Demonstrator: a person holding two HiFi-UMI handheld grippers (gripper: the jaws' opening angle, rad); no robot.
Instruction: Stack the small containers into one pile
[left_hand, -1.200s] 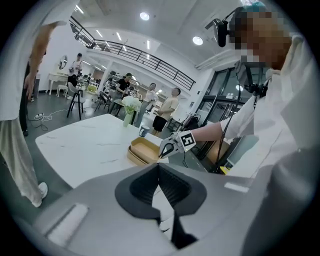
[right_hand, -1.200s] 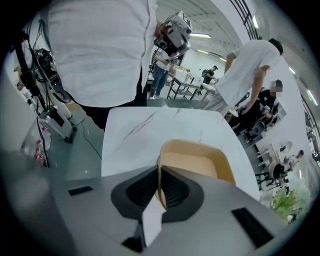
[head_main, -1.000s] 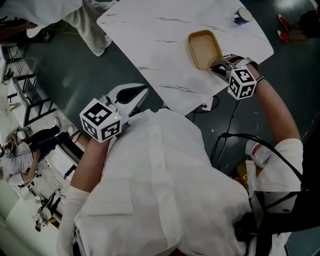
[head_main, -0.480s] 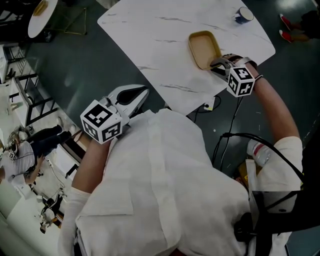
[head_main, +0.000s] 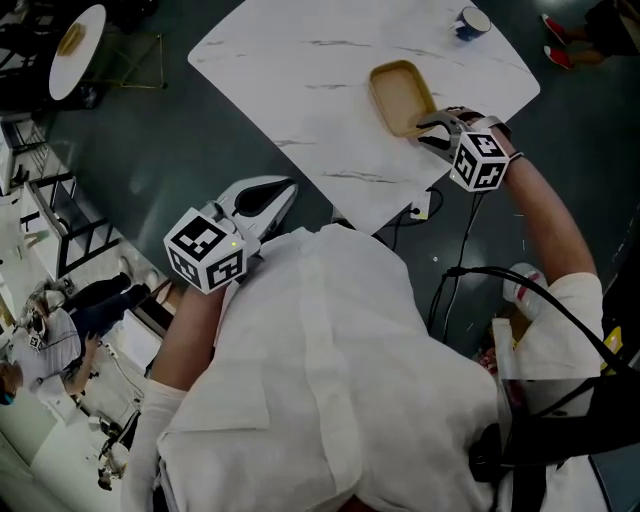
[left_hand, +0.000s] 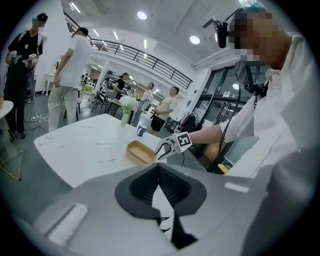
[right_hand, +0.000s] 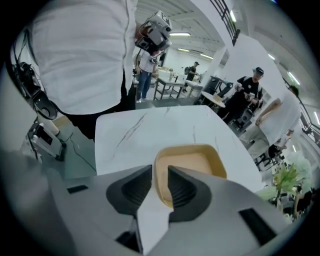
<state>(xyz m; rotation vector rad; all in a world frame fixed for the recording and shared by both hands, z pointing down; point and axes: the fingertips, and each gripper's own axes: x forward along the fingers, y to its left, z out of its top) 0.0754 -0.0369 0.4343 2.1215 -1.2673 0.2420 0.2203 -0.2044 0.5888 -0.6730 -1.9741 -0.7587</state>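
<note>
A tan, shallow container (head_main: 400, 95) (right_hand: 192, 162) lies on the white marble table (head_main: 300, 90), near its right edge. My right gripper (head_main: 430, 130) (right_hand: 160, 172) sits at the container's near rim. Its jaws have just been opening and now stand apart, astride the rim without pressing on it. The left gripper view also shows the container (left_hand: 139, 152) and the right gripper (left_hand: 161, 150). My left gripper (head_main: 283, 192) (left_hand: 158, 166) hangs off the table beside my body, jaws together with nothing in them.
A blue-and-white cup (head_main: 468, 22) (left_hand: 141, 130) stands at the table's far corner, with a vase of flowers (left_hand: 124, 116) near it. Cables (head_main: 425, 210) run over the dark floor under the table's edge. Several people stand about beyond the table.
The right gripper has stayed at the container's near rim, turning slightly. The left gripper has not moved. The head camera has shifted a little.
</note>
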